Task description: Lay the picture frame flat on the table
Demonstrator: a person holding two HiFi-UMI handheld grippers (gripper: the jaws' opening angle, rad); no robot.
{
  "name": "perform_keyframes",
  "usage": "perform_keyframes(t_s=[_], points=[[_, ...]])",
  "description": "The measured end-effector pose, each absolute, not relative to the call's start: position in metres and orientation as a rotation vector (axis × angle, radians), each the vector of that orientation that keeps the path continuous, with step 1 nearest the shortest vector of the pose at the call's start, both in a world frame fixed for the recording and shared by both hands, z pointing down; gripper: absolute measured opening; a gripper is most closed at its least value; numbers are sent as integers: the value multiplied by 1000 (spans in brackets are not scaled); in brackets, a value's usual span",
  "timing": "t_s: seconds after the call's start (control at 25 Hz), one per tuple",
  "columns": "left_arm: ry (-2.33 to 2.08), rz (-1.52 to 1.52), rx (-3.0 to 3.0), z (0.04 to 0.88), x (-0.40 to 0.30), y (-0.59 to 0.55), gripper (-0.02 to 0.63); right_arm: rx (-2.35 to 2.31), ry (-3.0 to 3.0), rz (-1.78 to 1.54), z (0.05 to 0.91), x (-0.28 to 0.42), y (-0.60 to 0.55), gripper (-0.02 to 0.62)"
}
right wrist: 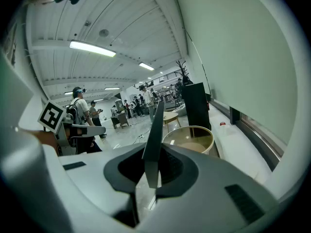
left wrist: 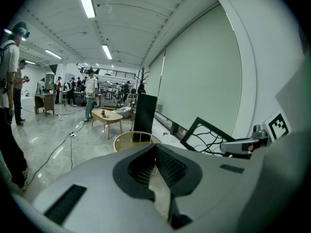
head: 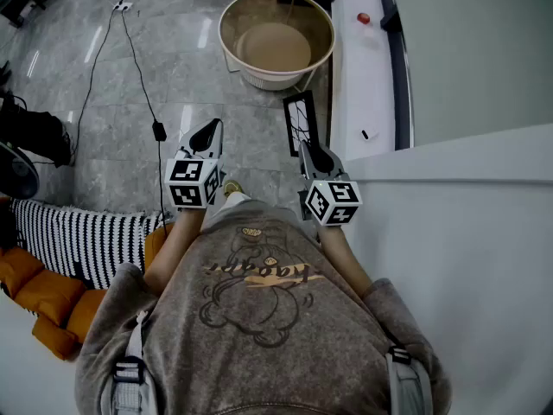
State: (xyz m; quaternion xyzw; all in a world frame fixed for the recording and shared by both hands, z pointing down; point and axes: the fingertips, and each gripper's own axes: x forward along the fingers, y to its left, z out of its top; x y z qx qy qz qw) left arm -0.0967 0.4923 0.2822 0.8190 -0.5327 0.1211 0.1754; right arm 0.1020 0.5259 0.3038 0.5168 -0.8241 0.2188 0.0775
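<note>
The picture frame [head: 301, 121] is a thin black frame with a branch pattern, held upright above the grey floor. My right gripper [head: 308, 150] is shut on its lower edge. The right gripper view shows the frame [right wrist: 155, 125] edge-on, pinched between the black pads. From the left gripper view the frame [left wrist: 206, 135] shows tilted, with the right gripper [left wrist: 243, 145] gripping it. My left gripper [head: 210, 130] hovers to the left of the frame, apart from it. Its jaws [left wrist: 154, 150] meet at the tips with nothing between them.
A round table [head: 223, 41] with a glass top stands ahead on the floor. A long white ledge [head: 359, 76] with a small red object [head: 364, 17] runs along the right wall. A black cable [head: 143, 85] crosses the floor at left. Several people stand far off.
</note>
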Motion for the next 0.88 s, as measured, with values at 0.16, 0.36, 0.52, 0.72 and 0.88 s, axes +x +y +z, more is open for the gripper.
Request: perform_keyframes(t_s=[0.16, 0.36, 0.52, 0.72, 0.88], points=[[-1506, 342, 2316, 284, -100, 495, 18, 1549, -2478, 681, 305, 98, 528, 58], [-1497, 346, 2315, 289, -100, 492, 18, 1564, -2494, 697, 304, 98, 522, 57], [-1476, 347, 2320, 290, -107, 488, 18, 1574, -2502, 689, 297, 90, 518, 57], [-1441, 351, 2352, 297, -116, 477, 18, 1609, -2499, 669, 297, 81, 510, 57], [-1393, 341, 2386, 299, -131, 468, 18, 1659, -2485, 670, 295, 64, 503, 57]])
